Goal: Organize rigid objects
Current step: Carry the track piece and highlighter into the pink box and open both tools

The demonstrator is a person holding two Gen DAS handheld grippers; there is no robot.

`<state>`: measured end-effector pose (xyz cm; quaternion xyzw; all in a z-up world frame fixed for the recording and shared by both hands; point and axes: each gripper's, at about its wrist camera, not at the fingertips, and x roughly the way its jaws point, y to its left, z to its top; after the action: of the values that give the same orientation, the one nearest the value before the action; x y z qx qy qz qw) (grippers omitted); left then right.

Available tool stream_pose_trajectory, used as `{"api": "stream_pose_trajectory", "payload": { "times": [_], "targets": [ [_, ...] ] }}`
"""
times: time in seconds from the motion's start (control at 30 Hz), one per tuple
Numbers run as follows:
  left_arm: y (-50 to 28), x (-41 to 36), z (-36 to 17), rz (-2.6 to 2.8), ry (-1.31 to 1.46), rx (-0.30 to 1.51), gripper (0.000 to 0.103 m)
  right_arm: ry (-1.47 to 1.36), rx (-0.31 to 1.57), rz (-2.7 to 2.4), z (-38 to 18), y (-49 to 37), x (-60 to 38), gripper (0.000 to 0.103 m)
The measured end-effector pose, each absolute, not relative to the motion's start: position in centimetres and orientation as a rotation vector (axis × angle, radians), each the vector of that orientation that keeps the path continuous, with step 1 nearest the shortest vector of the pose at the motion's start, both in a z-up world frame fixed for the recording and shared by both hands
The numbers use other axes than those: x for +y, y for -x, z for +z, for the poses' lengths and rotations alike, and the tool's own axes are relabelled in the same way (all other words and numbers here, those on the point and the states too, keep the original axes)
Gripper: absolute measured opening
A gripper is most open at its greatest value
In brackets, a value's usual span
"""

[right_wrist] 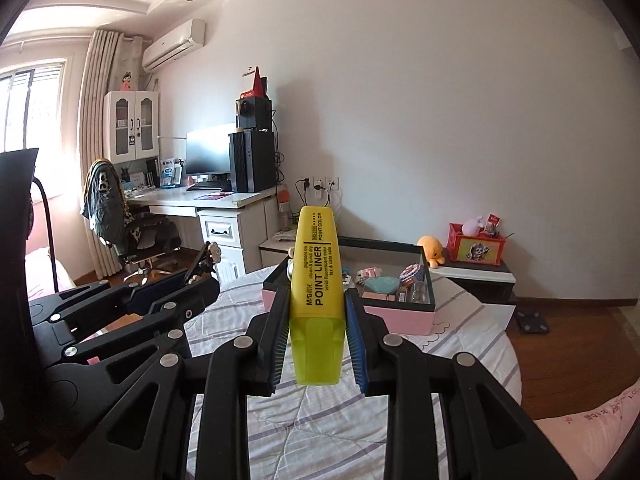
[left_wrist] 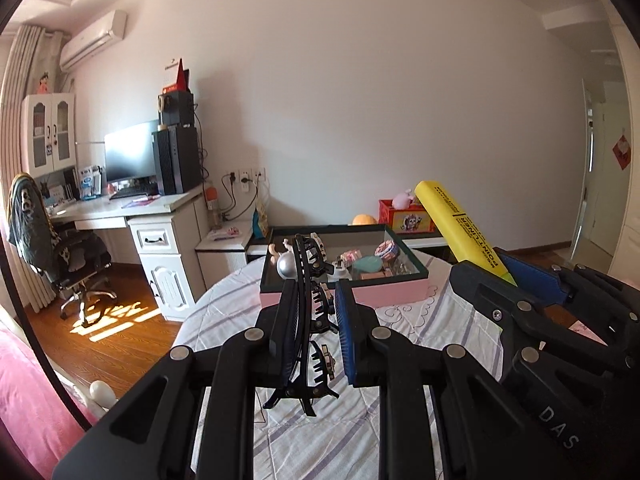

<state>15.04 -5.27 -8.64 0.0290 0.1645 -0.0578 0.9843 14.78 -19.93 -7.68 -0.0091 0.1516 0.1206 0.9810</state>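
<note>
Nearest the cameras, both tools are loaded and held above a bed with a striped quilt (right_wrist: 248,320). The left gripper (left_wrist: 316,320) has its jaws clenched on a black hair clip (left_wrist: 306,320): a thin, curved strip of hard plastic with rows of comb teeth, standing upright between the ribbed blue pads. The right gripper (right_wrist: 317,320) grasps a yellow highlighter (right_wrist: 316,276), a chunky flat-sided plastic pen with a see-through greenish cap at the near end and black lettering along the body, which sticks out ahead of the jaws.

This looks like the carrying step, both items lifted and on their way. Just ahead of both jaws sits a shallow box (right_wrist: 400,318) with pink walls and a dark rim, already holding small trinkets. The next move likely calls for bringing each tip over the open box, lowering, and letting go without knocking what lies inside; the clip's teeth could snag on the pads when released.
</note>
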Motion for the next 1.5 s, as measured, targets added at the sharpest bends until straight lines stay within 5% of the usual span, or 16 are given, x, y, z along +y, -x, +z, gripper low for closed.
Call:
{"api": "stream_pose_trajectory", "payload": {
  "times": [0.83,1.23,1.5],
  "targets": [
    [-12.2,-6.0,-6.9,-0.105,-0.08,0.251,0.019,0.046,0.247,0.213,-5.8,-12.2,-20.1,0.028],
    [-18.8,-6.0,-8.5,-0.07,-0.093,0.3,0.019,0.053,0.3,0.24,-7.1,-18.9,-19.8,0.028],
    [-29.9,-7.3,-10.8,-0.116,-0.11,0.412,0.019,0.076,0.369,0.214,-9.1,-27.9,-20.2,0.028]
  ]
}}
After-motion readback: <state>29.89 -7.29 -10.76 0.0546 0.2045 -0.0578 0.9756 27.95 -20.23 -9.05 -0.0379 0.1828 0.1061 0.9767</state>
